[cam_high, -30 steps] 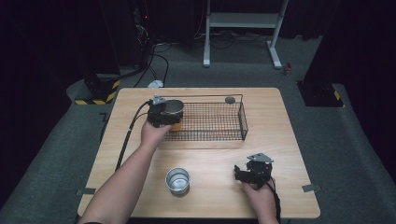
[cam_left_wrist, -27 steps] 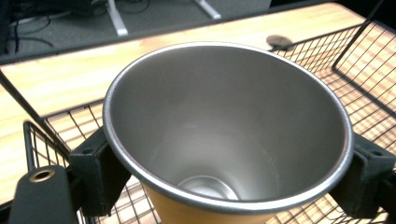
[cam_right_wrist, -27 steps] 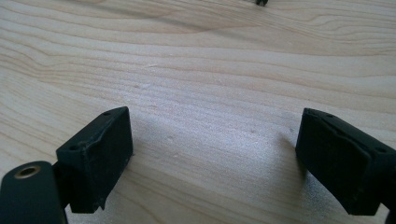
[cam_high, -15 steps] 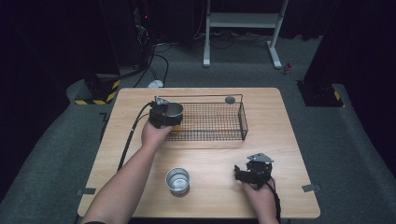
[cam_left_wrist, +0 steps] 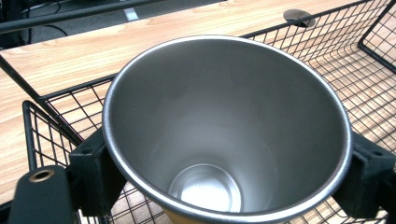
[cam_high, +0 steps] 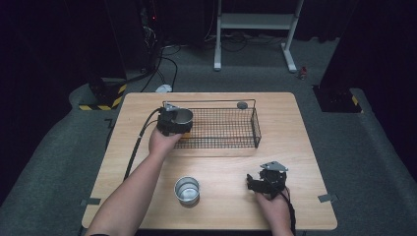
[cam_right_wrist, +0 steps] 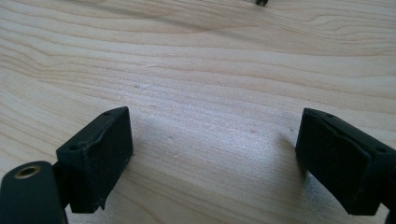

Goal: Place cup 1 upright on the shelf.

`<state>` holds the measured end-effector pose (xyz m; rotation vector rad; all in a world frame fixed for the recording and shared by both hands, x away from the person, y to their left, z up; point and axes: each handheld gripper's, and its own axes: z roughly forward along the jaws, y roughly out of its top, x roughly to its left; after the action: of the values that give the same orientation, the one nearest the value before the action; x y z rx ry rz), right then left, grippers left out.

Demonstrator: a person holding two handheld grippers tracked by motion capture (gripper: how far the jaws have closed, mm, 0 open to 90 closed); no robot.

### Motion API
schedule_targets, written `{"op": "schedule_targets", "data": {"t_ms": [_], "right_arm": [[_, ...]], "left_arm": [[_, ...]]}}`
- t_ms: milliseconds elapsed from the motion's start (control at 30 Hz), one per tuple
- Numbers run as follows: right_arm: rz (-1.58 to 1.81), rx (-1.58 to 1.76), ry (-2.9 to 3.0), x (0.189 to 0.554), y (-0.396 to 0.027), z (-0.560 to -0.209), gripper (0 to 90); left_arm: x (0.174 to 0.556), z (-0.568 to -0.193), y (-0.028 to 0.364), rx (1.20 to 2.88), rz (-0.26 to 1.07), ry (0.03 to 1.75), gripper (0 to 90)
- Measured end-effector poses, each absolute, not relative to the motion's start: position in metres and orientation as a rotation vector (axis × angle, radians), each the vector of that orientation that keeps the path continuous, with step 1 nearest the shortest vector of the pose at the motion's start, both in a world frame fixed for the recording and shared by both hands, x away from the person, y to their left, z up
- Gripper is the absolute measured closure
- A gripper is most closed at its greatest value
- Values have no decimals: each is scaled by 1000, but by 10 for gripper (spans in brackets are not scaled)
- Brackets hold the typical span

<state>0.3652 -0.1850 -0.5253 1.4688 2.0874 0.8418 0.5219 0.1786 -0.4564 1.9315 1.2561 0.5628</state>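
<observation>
My left gripper is shut on a steel cup, held upright over the left end of the black wire basket. In the left gripper view the cup opens toward the camera between the two jaws, with the basket mesh below it. A second steel cup stands on the table near the front edge. My right gripper rests low at the front right, open; in the right gripper view its gripper has bare wood between the wide-apart jaws.
A small grey disc lies on the wooden table behind the basket's far rim, seen too as the disc in the left gripper view. A cable trails from the left gripper across the table's left side.
The left gripper has carried the cup a little to the right, further over the basket's left end. The right gripper has stayed put.
</observation>
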Motion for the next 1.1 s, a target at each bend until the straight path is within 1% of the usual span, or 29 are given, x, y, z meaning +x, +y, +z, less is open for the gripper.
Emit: {"op": "schedule_targets", "data": {"t_ms": [367,700,933,1100], "right_arm": [[842,1469,2087,365,-185,-525,109],[842,1469,2087,365,-185,-525,109],[842,1469,2088,365,-185,-525,109],[842,1468,2088,365,-185,-525,109]], "left_arm": [[516,-458,174,1950,568,1243,138],[515,-458,178,1961,573,1248,137],[515,-458,178,1954,548,1256,129],[515,-457,178,1960,560,1247,128]]}}
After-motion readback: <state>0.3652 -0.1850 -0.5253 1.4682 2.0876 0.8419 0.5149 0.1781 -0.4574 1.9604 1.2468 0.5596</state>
